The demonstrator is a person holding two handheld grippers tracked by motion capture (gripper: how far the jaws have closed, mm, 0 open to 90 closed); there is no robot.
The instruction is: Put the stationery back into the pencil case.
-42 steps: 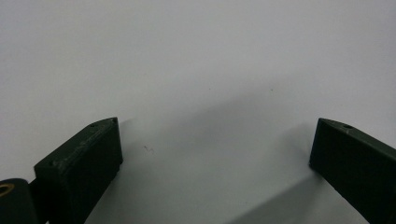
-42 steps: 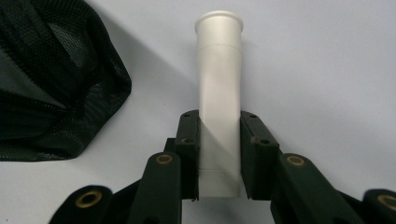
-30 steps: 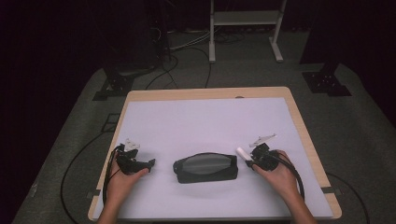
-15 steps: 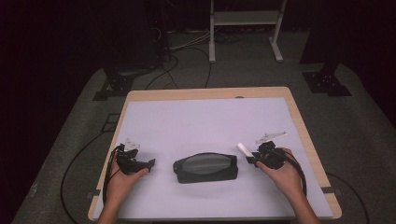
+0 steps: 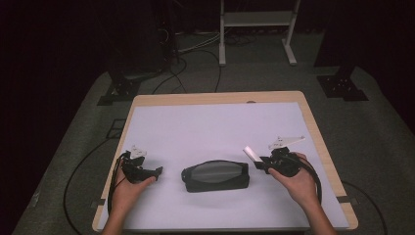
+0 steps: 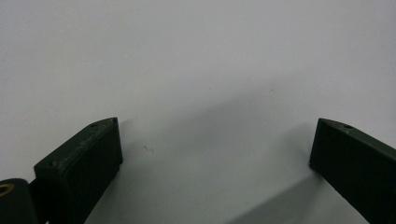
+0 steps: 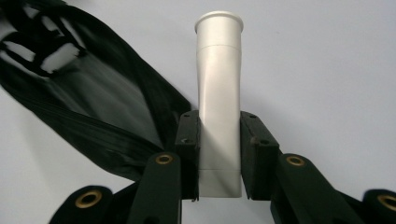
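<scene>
A: High view first: what's on the worktop (image 5: 205, 122)?

B: A black pouch (image 5: 216, 175) with a mesh face lies flat near the front edge, about midway between the two hands. White sheet covers the wooden top.

A: And the right tool (image 5: 262, 163)?

B: Just to the right of the pouch, apart from it, pointing left toward it. Its jaws are pinching a white tube (image 5: 252, 153), which sticks out up and to the left past the jaw tips.

A: Does the right gripper view agree?

B: Yes. There the right tool (image 7: 219, 135) has both pads pressed flat against the sides of the tube (image 7: 218, 93). The tube runs straight up between them, flared cap end farthest from the camera, flat crimped end low between the jaw arms. The pouch (image 7: 93, 102) lies at upper left behind it, its edge running down under the left jaw.

A: Is the tube touching the worktop?

B: I can't tell; it seems held above it.

A: Left tool (image 5: 155, 171)?

B: On the worktop, left of the pouch and apart from it, in the left hand (image 5: 128, 188). In the left gripper view the left tool (image 6: 212, 140) has its jaws spread wide, with bare white surface between them.
</scene>
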